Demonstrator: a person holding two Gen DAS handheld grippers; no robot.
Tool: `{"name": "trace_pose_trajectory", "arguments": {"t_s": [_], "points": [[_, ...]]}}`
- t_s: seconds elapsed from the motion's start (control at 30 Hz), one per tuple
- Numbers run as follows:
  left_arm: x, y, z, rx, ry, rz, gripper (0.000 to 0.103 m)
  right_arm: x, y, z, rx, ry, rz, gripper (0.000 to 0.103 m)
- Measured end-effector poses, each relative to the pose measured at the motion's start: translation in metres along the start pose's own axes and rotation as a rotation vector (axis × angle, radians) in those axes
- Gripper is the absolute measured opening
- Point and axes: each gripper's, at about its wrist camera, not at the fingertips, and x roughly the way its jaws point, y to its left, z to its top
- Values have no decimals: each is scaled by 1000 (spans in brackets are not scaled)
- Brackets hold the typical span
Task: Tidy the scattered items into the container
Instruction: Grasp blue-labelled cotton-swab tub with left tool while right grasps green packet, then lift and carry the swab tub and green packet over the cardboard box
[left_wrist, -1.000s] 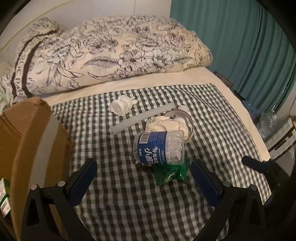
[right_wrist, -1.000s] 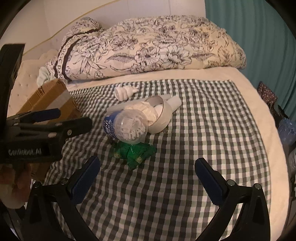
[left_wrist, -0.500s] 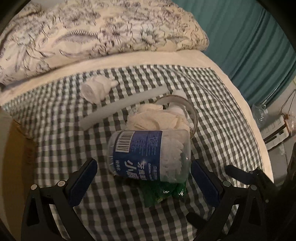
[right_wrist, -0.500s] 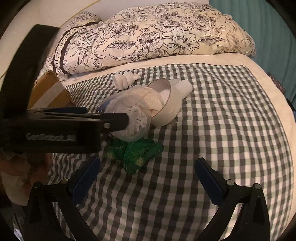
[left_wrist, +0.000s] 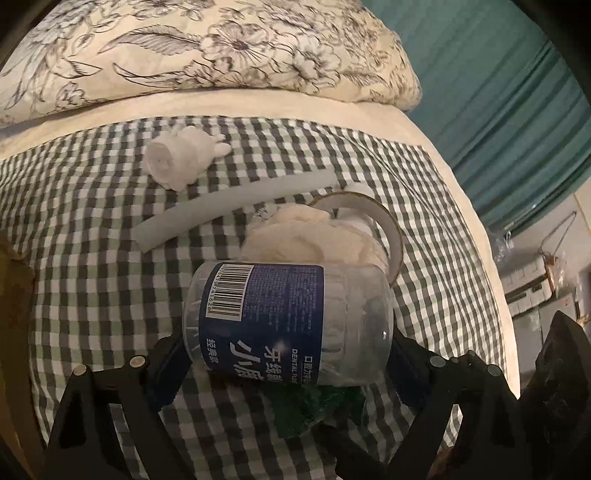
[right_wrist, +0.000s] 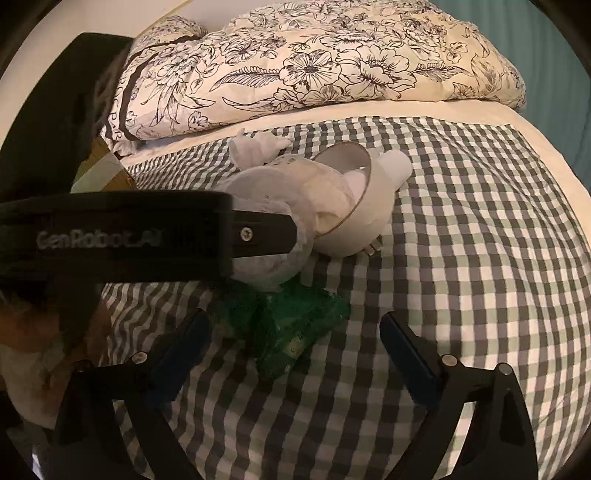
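A clear plastic jar with a blue label (left_wrist: 280, 317) lies on its side on the checked bedspread, and my left gripper (left_wrist: 284, 354) stands around it, one finger at each end, jaws wide apart. The jar also shows in the right wrist view (right_wrist: 273, 258), partly behind the left gripper's body. A green packet (right_wrist: 291, 325) lies under the jar. My right gripper (right_wrist: 295, 347) is open and empty above the packet. Behind the jar are a bowl with crumpled tissue (left_wrist: 332, 243), a white tube (left_wrist: 236, 203) and a white rolled cloth (left_wrist: 181, 162). The cardboard box (left_wrist: 14, 295) is at the left edge.
A floral duvet (right_wrist: 314, 70) is piled along the back of the bed. A teal curtain (left_wrist: 517, 85) hangs at the right. The checked cloth (right_wrist: 480, 258) covers the bed's right side, with the mattress edge beyond.
My left gripper has moved forward and down until its fingers flank the jar. The right gripper has moved closer to the green packet. The jar has not moved.
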Motion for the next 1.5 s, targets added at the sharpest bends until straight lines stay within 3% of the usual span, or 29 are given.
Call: {"name": "trace_pose_trajectory", "arguments": {"t_s": [0.23, 0.37, 0.5, 0.57, 0.6, 0.7, 1.07, 1.5], "points": [[-22, 10, 5, -2, -76, 70, 92, 13, 15, 7, -34, 4, -3, 94], [-42, 12, 7, 19, -141, 156, 92, 22, 17, 5, -39, 30, -35, 81], [-57, 14, 5, 19, -180, 205, 92, 19, 16, 6, -30, 33, -37, 76], [-63, 15, 5, 15, -189, 211, 92, 16, 17, 5, -31, 36, -54, 66], [-67, 15, 4, 13, -193, 216, 92, 13, 17, 4, -32, 38, -58, 47], [-79, 14, 0, 9, -203, 221, 92, 5, 16, 1, -16, 51, -45, 39], [-128, 0, -16, 6, -254, 218, 92, -53, 27, -1, -19, -15, -65, 38], [-212, -11, -44, 3, -367, 246, 92, -133, 61, 2, -46, -133, -72, 38]]}}
